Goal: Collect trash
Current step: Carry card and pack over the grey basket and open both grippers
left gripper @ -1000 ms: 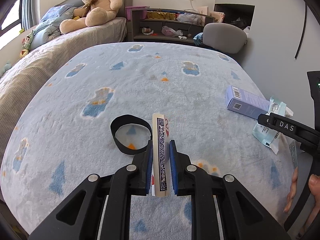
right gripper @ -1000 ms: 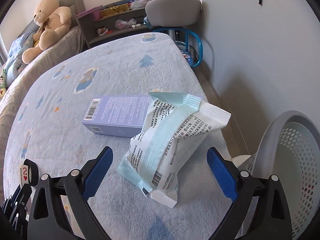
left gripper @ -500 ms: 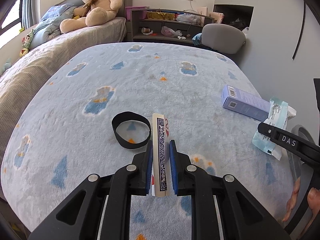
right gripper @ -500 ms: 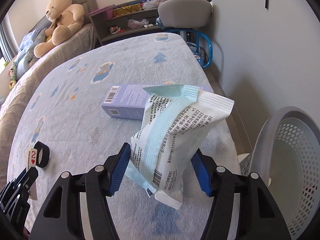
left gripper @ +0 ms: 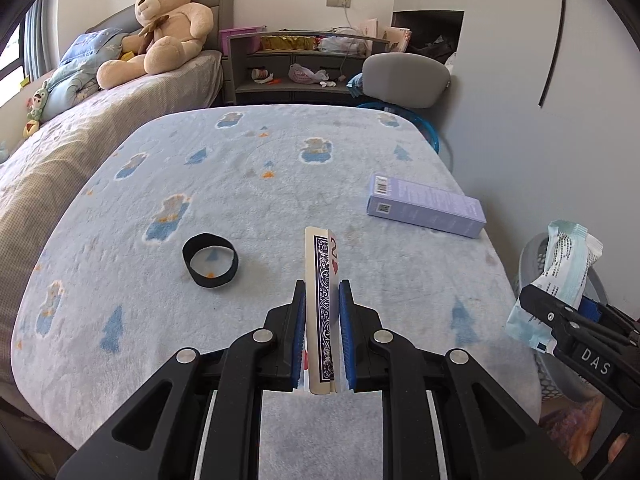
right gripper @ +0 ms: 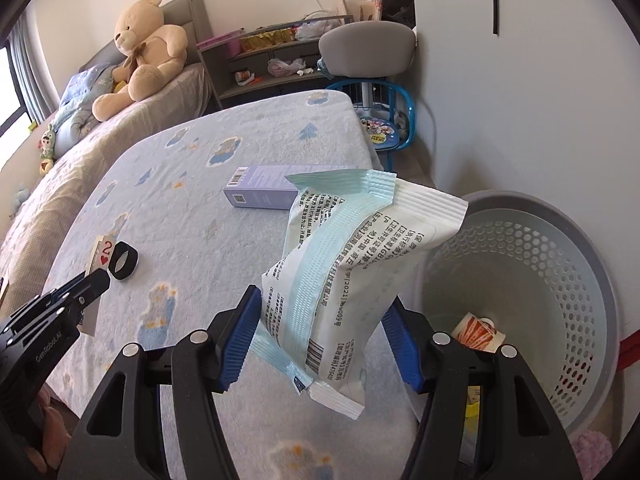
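My right gripper (right gripper: 320,312) is shut on a white and pale-green wet-wipe packet (right gripper: 348,264) and holds it in the air at the table's right edge, beside the grey perforated trash basket (right gripper: 560,248). The packet also shows in the left wrist view (left gripper: 564,272). My left gripper (left gripper: 322,296) is shut on a deck of playing cards (left gripper: 322,280), held above the blue blanket-covered table (left gripper: 240,184). A purple box (left gripper: 424,210) lies on the table at the right. A black ring band (left gripper: 210,260) lies left of the cards.
The basket holds an orange-striped wrapper (right gripper: 478,332). A grey chair (left gripper: 404,80) and a shelf unit (left gripper: 304,64) stand behind the table. A bed with a teddy bear (left gripper: 160,28) lies at the left. The wall is close on the right.
My right gripper closed on the wipe packet and lifted it off the table toward the basket. My left gripper with the cards rose and drew back a little.
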A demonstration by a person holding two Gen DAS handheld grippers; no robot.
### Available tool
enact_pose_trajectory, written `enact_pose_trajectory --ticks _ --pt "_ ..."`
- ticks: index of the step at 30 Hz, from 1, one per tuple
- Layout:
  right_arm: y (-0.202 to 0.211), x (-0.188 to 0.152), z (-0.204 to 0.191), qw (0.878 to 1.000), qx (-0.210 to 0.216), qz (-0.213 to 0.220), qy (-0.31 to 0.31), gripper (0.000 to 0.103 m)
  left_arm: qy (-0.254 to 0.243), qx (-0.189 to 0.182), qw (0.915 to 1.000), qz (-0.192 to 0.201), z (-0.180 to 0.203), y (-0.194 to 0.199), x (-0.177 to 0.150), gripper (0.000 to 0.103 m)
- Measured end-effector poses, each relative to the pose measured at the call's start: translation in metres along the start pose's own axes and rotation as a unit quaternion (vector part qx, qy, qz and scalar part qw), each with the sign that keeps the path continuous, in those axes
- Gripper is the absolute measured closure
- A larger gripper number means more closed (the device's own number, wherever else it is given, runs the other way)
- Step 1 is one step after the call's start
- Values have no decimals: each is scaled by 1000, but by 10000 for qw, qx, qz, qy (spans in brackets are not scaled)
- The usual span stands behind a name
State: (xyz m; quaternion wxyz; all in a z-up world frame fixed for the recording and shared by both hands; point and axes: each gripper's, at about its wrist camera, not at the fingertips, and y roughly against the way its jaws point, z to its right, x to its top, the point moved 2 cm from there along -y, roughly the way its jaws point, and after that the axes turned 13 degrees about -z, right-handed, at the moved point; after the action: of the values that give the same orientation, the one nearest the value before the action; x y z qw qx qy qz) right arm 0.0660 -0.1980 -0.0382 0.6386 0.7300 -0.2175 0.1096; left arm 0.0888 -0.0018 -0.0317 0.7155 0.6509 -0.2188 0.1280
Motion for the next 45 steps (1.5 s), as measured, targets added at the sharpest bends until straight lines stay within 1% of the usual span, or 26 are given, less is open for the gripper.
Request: enact_pose_trajectory --ticks 5,11,17,23,30,37,41,45 --pt "22 -16 37 9998 -84 111 -173 44 -333 -86 9994 46 39 14 -3 87" --pt "43 -32 90 9981 -171 224 -554 44 -771 -301 9966 -12 94 20 -8 87" --pt "58 -47 140 9954 -394 304 -824 44 -1149 -493 9921 -119 145 15 -12 87" --pt "63 -54 177 9920 -478 353 -1118 44 -1487 -654 9865 -222 193 6 -12 87" --pt "58 -51 196 9913 -461 321 -1190 44 -1657 -832 9818 -405 228 -9 -9 87" --pt "53 -47 204 9931 -387 284 -1069 44 -1745 -799 9802 -489 247 -19 -8 87" --pt "50 -45 209 9936 -356 246 -1039 44 -1769 -754 9802 -474 254 -20 -7 87" --pt "44 -44 210 9948 -361 142 -940 43 -1772 -788 9800 -451 261 -18 -7 87"
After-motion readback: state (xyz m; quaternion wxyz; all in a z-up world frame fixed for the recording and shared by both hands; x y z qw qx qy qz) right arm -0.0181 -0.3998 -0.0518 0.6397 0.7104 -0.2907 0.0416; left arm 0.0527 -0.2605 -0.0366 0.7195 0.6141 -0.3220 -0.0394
